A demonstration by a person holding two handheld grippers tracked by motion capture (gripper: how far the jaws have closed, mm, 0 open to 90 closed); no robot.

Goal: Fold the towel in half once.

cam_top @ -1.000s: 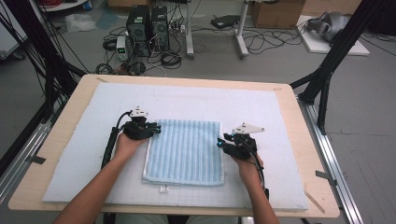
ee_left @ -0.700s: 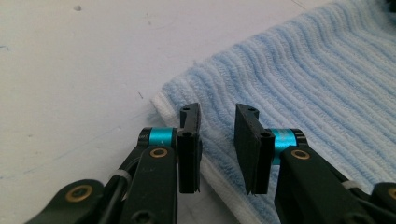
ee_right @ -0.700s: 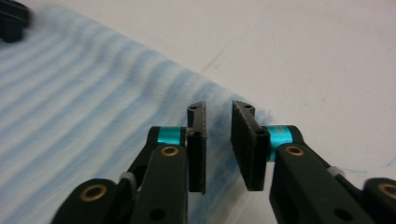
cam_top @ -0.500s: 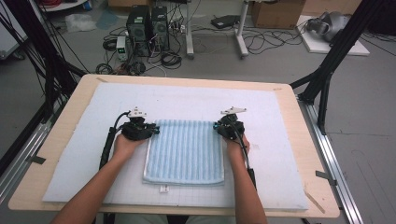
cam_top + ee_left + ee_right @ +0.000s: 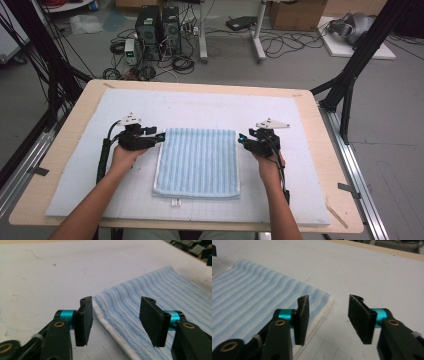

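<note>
A folded light-blue striped towel [image 5: 197,162] lies flat in the middle of the white mat [image 5: 200,110]. My left gripper [image 5: 160,137] is open at the towel's far left corner; in the left gripper view its jaws straddle the towel [image 5: 155,300] edge, gripper [image 5: 116,320] wide apart. My right gripper [image 5: 241,139] is open at the far right corner. The right gripper view has the towel [image 5: 254,297] corner under the left jaw, gripper [image 5: 328,318] with nothing clamped.
The mat covers a wooden table [image 5: 320,125] with bare borders. A small white tag [image 5: 175,202] lies just below the towel's near edge. Computers [image 5: 157,25] and cables sit on the floor beyond the far edge; black frame legs [image 5: 350,75] stand at right.
My right gripper swung inward over the towel's far right corner, then came back out to that corner's edge. My left gripper stayed at the far left corner.
</note>
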